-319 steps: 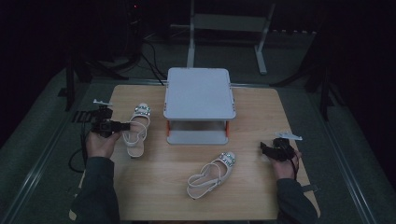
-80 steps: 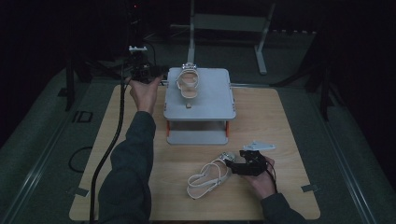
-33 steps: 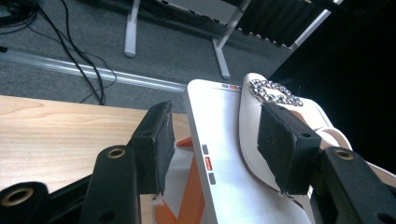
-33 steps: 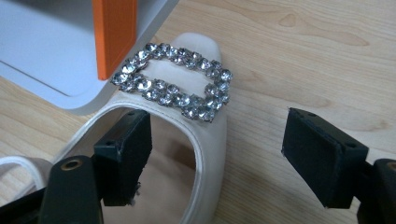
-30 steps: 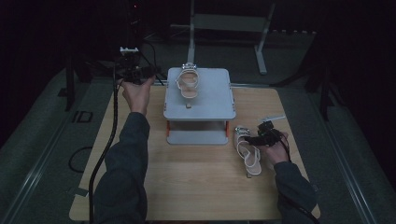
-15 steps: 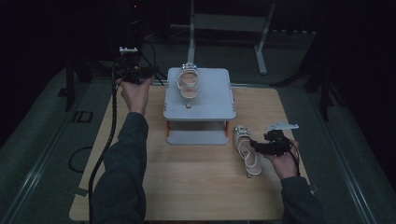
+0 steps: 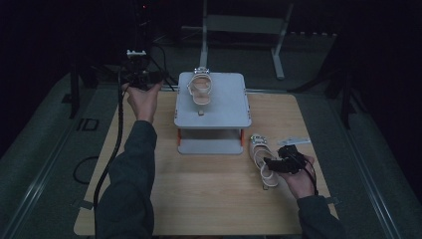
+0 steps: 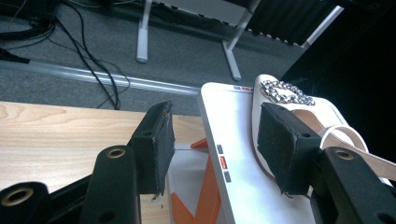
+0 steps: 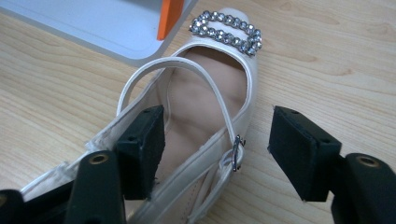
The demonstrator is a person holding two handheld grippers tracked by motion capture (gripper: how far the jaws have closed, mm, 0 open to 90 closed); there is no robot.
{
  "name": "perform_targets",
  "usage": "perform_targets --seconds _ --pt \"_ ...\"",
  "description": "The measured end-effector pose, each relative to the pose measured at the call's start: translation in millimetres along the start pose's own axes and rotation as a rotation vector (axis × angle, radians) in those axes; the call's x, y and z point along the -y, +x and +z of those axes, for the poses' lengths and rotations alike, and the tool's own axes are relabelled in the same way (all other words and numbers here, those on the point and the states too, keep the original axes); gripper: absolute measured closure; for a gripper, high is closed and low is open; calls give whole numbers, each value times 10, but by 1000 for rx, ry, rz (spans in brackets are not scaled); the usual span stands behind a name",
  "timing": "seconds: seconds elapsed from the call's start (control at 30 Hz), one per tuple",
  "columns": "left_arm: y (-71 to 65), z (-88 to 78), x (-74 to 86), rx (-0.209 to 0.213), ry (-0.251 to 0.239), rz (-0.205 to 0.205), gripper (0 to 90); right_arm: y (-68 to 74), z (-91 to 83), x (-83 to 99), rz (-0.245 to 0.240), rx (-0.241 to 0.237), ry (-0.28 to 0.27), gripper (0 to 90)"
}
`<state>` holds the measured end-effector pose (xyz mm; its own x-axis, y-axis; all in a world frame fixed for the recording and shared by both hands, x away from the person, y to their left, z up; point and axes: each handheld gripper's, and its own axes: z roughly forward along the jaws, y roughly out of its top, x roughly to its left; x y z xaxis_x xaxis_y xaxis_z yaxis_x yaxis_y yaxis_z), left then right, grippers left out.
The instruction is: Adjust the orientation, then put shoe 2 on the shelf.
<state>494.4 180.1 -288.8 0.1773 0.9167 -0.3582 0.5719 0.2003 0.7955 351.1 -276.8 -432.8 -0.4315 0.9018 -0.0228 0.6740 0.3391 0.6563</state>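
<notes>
I have the right tongs (image 9: 217,149) over the cream slingback sandal with the rhinestone buckle (image 9: 205,107) that lies on the wooden tabletop (image 9: 327,60); their jaws have just been closing but are parted, straddling the sandal's buckled side wall, pads not yet pressing. Its long axis runs straight ahead of these tongs, toe toward the grey two-tier stand (image 7: 213,107). My left tongs (image 8: 215,147) gape empty beside the matching sandal (image 7: 201,88) on that stand, so the right hand is nearer.

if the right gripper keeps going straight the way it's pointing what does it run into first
Probably the sandal on the table: the right gripper points along it, open jaws on either side of its buckled side strap. Past the toe, the white stand's base comes next, though depth is hard to judge.
</notes>
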Motion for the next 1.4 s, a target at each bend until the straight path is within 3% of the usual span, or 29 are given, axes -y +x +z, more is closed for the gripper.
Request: perform_targets --seconds 0.2,0.53,0.7,1.17,1.4 --pt "-3 1 3 0 0 1 462 -2 73 0 0 24 31 379" --pt "-18 -4 3 7 -3 0 462 -35 120 14 35 19 57 380" --pt "-20 0 5 8 -3 0 462 -79 61 29 57 21 37 423" --pt "-50 20 24 12 2 0 462 -144 10 42 87 27 70 505" --pt "-66 37 28 18 1 0 462 -75 74 -87 72 14 95 541"
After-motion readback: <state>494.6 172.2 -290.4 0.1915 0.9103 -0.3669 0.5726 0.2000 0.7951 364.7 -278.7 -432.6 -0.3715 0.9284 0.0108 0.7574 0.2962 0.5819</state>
